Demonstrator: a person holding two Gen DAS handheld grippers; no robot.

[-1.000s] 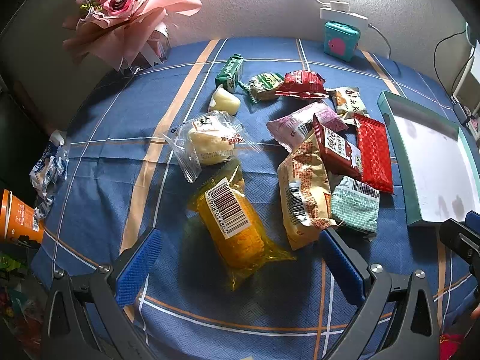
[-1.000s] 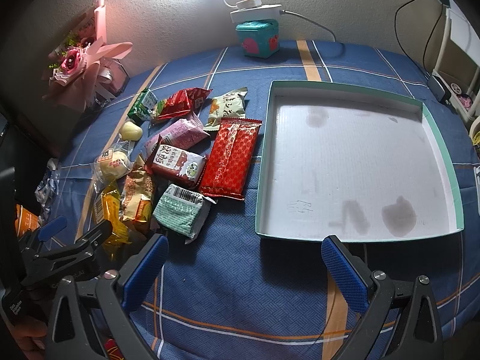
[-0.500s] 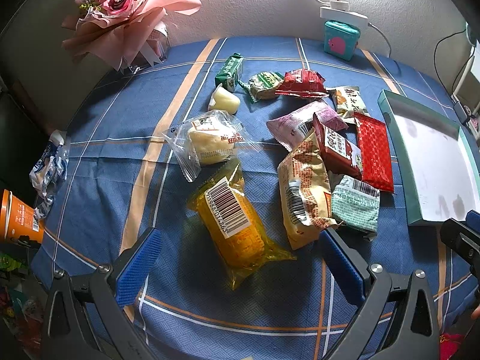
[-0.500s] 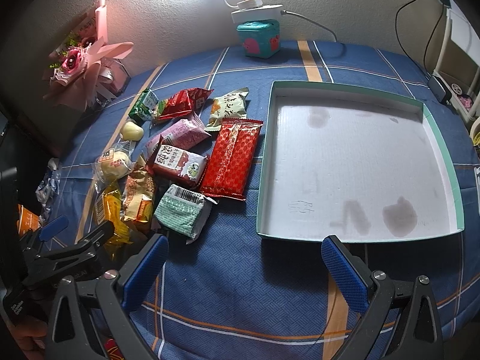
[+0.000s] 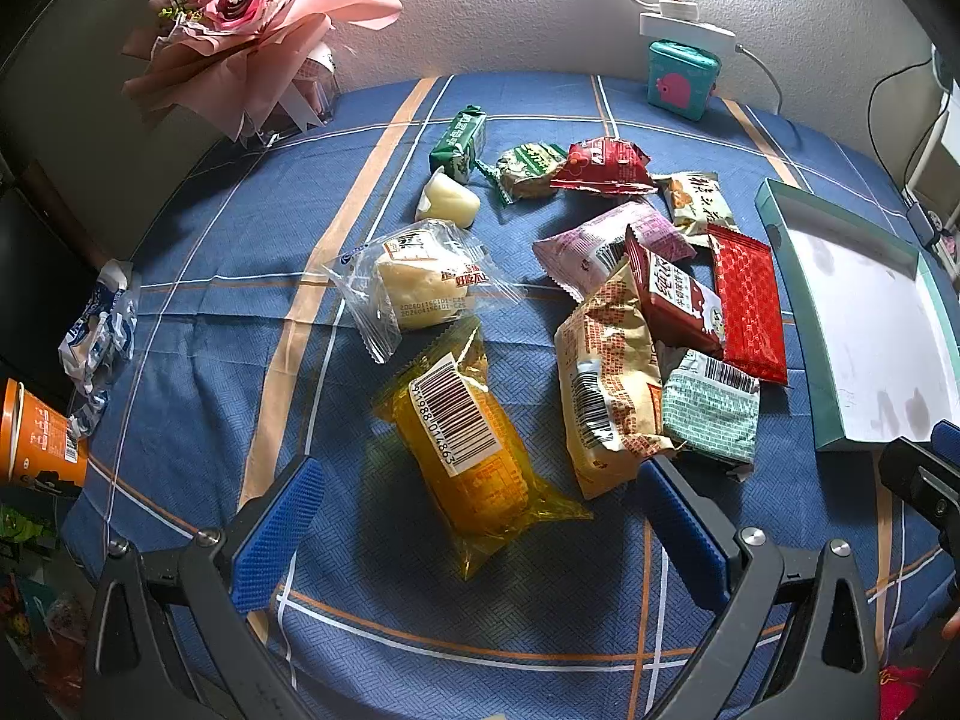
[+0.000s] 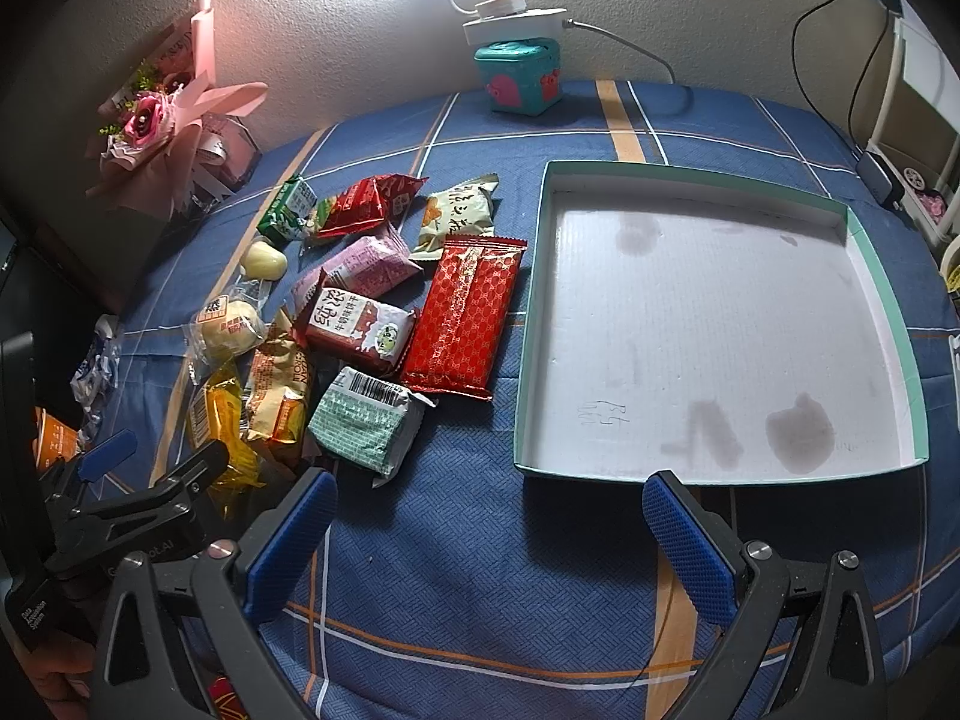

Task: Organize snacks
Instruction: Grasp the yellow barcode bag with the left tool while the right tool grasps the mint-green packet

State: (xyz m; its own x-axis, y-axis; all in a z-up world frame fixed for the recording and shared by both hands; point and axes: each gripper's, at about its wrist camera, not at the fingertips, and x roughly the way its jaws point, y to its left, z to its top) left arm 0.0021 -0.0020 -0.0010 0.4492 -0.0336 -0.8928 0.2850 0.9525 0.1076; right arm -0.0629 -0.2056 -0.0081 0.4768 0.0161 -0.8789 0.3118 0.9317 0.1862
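In the left wrist view, the left gripper (image 5: 480, 531) sits at the bottom of the frame with its two blue-padded fingers spread wide and holding nothing; the yellow barcoded packet (image 5: 474, 450) lies on the blue plaid tablecloth (image 5: 198, 276) between and just beyond the fingertips, not touched by either pad. Eleven snacks can be counted on the cloth, all outside the tray. Up the middle of the frame come the clear-wrapped bun (image 5: 420, 288), a small pale wrapped sweet (image 5: 447, 204) and a green carton-like pack (image 5: 459, 141). Across the upper centre lie a green-edged wrapped cookie (image 5: 528, 171), a crinkled red bag (image 5: 603, 168) and a cream packet with dark characters (image 5: 699, 207). At centre right, overlapping one another, are a pink-purple packet (image 5: 600, 249), a dark red biscuit pack (image 5: 678, 300), a flat red patterned pack (image 5: 747, 312), a tan bag (image 5: 606, 384) and a mint-green packet (image 5: 711, 417). In the right wrist view, the right gripper (image 6: 489, 531) is at the bottom, its fingers likewise wide apart and bare, hovering before the near edge of the one teal-rimmed tray (image 6: 882, 300), which fills the right half of the frame with a white stained floor. One teal box (image 6: 522, 81) stands at the top centre under a white power strip (image 6: 516, 24), and one pink bouquet (image 6: 162, 132) stands at the upper left.
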